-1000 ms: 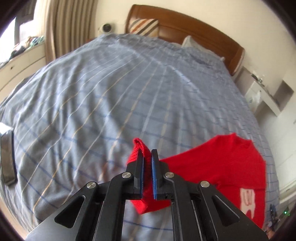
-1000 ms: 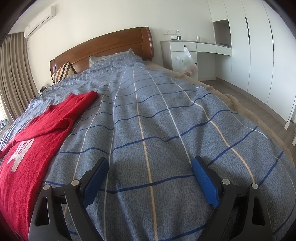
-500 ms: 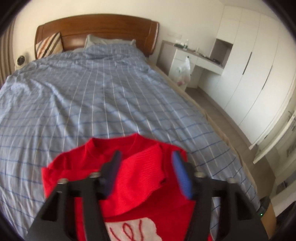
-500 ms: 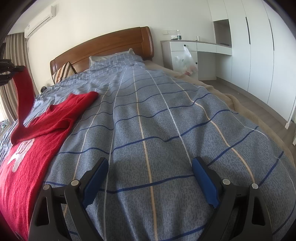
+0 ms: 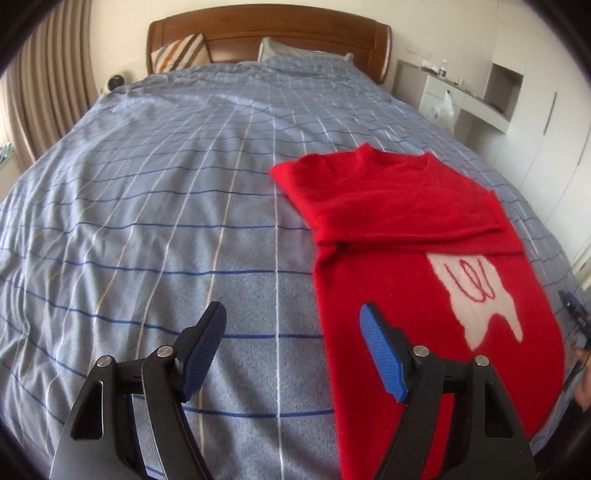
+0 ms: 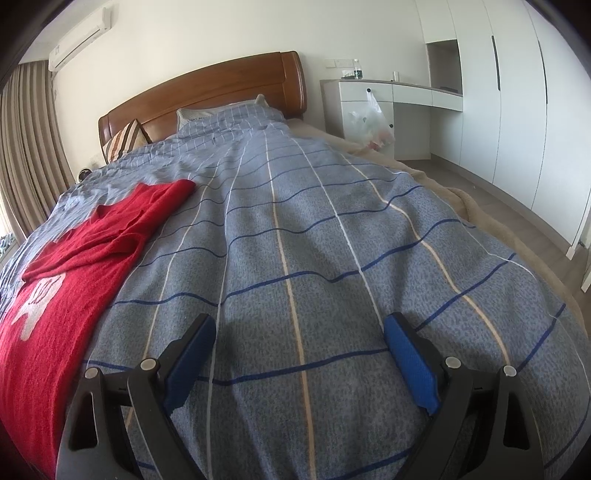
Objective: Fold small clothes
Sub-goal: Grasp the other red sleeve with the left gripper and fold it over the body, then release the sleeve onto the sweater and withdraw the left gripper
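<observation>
One soft, limp sweater point(image 5: 424, 280) on the bed point(image 5: 166, 221); your jaws stand released, the left just narrowing on nothing; pinch its hem.

A home bedroom, by every sign. Wide bed under a blue-grey quilt with thin white, tan and dark-blue grid lines point(image 6: 332, 258), backed by a curved brown wooden headboard point(image 6: 207, 96). Striped brown-and-cream cushion point(image 6: 123, 142) and grey-white pillow point(image 5: 295, 50) propped against it. Pleated beige curtains point(image 6: 26, 147) down one side, white wall-mounted air conditioner point(image 6: 79, 35) above them. Tall white fitted wardrobe doors with slim dark handles point(image 6: 517, 103) along the other wall, beside a white built-in desk with drawers point(image 6: 388, 96), a translucent plastic bag point(image 6: 371, 122) hanging from it.
</observation>
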The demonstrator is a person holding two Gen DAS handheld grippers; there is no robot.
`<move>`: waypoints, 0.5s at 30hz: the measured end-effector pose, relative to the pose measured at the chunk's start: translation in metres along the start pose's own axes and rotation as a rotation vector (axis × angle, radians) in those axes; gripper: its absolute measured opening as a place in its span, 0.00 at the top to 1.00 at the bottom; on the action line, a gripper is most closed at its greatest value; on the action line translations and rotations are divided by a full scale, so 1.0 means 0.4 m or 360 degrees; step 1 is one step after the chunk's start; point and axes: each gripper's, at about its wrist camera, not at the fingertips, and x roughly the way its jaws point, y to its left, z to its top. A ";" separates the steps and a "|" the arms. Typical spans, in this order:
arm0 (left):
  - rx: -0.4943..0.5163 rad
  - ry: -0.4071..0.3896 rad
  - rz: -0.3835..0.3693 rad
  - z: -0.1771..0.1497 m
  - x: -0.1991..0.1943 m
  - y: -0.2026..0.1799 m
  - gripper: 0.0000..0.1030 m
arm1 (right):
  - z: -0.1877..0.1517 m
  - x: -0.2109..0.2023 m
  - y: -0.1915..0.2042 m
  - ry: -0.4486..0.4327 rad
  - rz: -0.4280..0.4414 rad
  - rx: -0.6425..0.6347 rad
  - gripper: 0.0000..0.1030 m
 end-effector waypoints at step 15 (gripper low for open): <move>-0.0015 -0.0036 0.0184 0.032 0.163 -0.013 0.96 | -0.001 -0.001 0.005 -0.0002 -0.0008 -0.0006 0.11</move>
